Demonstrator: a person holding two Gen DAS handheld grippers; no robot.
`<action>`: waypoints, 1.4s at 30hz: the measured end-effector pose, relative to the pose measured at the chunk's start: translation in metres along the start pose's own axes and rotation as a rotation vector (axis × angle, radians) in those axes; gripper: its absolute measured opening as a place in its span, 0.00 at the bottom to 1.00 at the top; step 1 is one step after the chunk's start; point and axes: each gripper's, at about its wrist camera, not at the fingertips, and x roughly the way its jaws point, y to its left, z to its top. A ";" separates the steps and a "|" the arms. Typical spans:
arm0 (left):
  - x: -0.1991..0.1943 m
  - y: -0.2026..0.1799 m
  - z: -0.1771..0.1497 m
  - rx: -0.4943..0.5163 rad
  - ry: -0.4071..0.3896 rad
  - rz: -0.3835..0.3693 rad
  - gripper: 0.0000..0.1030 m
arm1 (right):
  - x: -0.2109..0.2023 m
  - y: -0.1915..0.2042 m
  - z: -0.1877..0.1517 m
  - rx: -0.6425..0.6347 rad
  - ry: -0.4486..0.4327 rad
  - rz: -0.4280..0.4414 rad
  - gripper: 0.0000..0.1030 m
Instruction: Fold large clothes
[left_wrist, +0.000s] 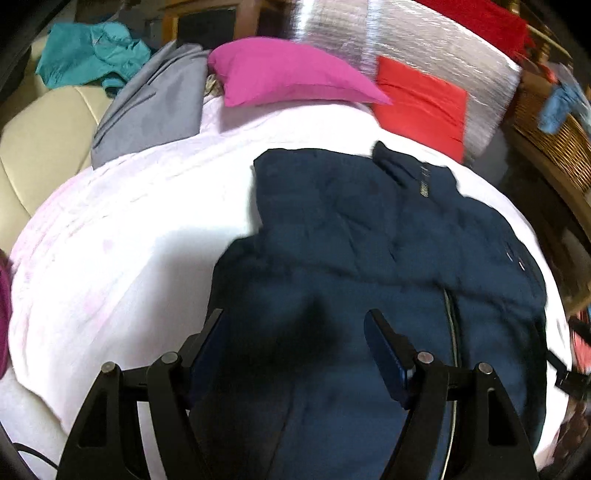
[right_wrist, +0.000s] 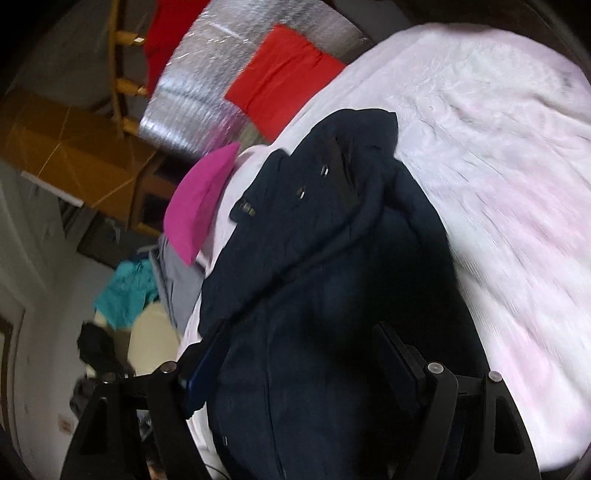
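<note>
A dark navy jacket (left_wrist: 369, 229) lies spread on a white-pink bed cover (left_wrist: 129, 240), its collar at the far end and its zip running toward me. My left gripper (left_wrist: 295, 314) hangs above the jacket's near part, jaws wide apart, with no cloth pinched between them. In the right wrist view the same jacket (right_wrist: 332, 221) lies tilted across the cover (right_wrist: 498, 166), its snaps and collar tab showing. My right gripper (right_wrist: 301, 326) stands open over the jacket's lower part, and nothing is gripped between its fingers.
At the head of the bed lie a magenta pillow (left_wrist: 288, 74), a red cloth (left_wrist: 421, 103) and a silver foil sheet (left_wrist: 424, 48). A grey garment (left_wrist: 155, 103) and a teal one (left_wrist: 88, 55) lie at the left, and a wicker basket (left_wrist: 554, 136) stands at the right.
</note>
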 end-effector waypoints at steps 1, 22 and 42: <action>0.011 -0.002 0.009 -0.016 0.010 0.014 0.73 | 0.008 -0.002 0.007 0.017 0.004 -0.003 0.79; 0.089 -0.037 0.045 -0.138 0.015 0.081 0.58 | 0.066 0.008 0.067 -0.066 -0.147 -0.156 0.24; 0.014 -0.050 -0.011 0.283 -0.149 0.237 0.59 | 0.018 0.010 0.030 -0.247 -0.075 -0.246 0.72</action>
